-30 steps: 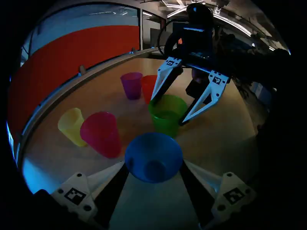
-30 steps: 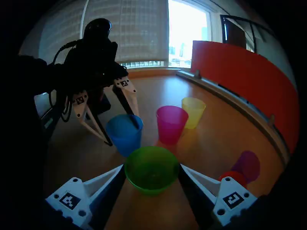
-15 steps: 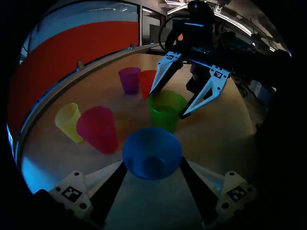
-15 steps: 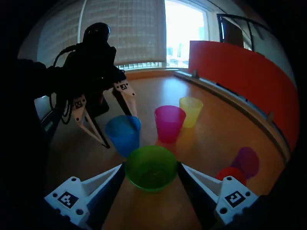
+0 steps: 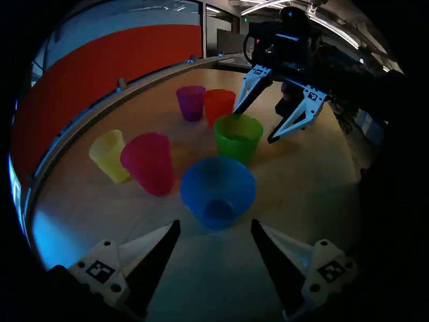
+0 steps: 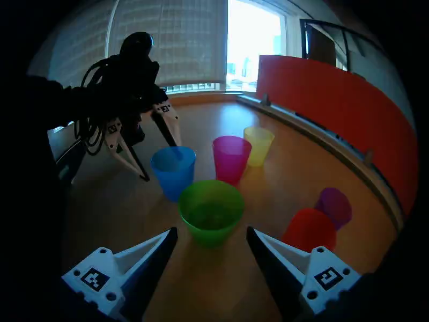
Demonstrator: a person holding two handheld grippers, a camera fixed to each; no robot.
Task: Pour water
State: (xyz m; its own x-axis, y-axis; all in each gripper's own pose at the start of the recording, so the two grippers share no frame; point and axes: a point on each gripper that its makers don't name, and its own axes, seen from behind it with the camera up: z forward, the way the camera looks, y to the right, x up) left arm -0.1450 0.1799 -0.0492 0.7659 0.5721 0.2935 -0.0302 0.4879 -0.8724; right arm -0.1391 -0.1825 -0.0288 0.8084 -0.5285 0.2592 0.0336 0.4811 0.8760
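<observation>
blue cup (image 5: 217, 188) clears open empty left claw (image 5: 214, 222); green cup (image 6: 211, 206), open empty right claw (image 6: 211, 229).

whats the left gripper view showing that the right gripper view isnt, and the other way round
Left gripper view: the left gripper open up close, the blue cup nearest, the right gripper beyond the green cup, ceiling lights behind.
Right gripper view: the order flips, the green cup nearest, with a bright window and blinds in the background.
Shared: those two cups plus the pink cup, yellow cup, purple cup and red cup, upright on the wooden table, and the red panel.
</observation>
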